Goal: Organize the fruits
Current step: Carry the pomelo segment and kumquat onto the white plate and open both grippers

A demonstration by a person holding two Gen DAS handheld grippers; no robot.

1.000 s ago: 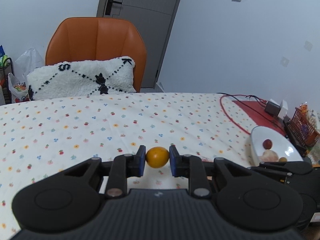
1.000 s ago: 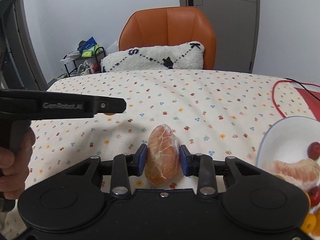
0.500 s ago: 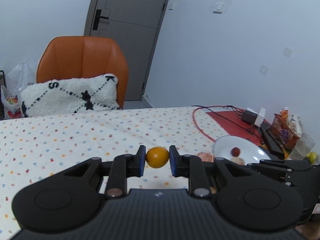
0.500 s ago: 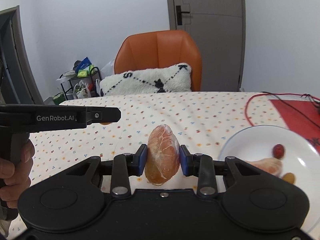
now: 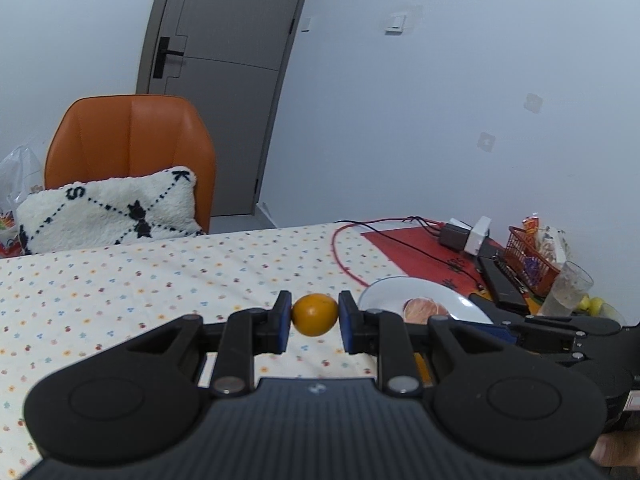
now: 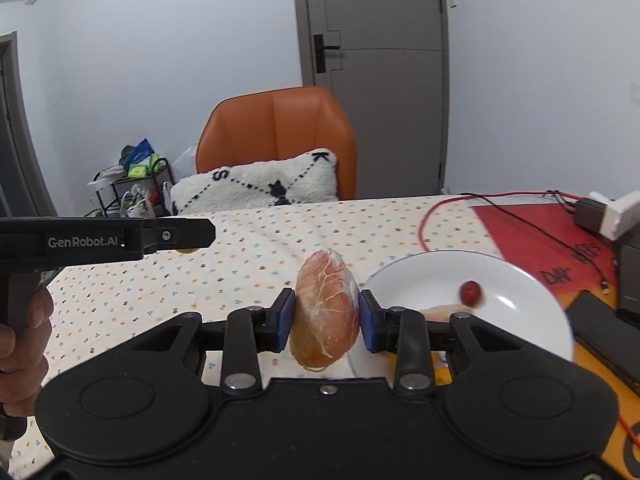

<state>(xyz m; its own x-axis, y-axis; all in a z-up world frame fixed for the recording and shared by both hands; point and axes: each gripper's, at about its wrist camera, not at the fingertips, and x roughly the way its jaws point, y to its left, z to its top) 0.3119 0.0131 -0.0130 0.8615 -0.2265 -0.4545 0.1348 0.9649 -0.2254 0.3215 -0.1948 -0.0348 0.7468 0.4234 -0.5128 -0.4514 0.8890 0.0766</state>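
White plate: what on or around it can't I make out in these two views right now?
- Left wrist view: the white plate is mostly hidden by the left gripper and its small orange fruit.
- Right wrist view: the red fruit is blurred; the pale peeled piece sits half behind the right gripper.

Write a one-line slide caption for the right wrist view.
Right gripper holds a peeled citrus segment above the tablecloth, beside a white plate with a red fruit.
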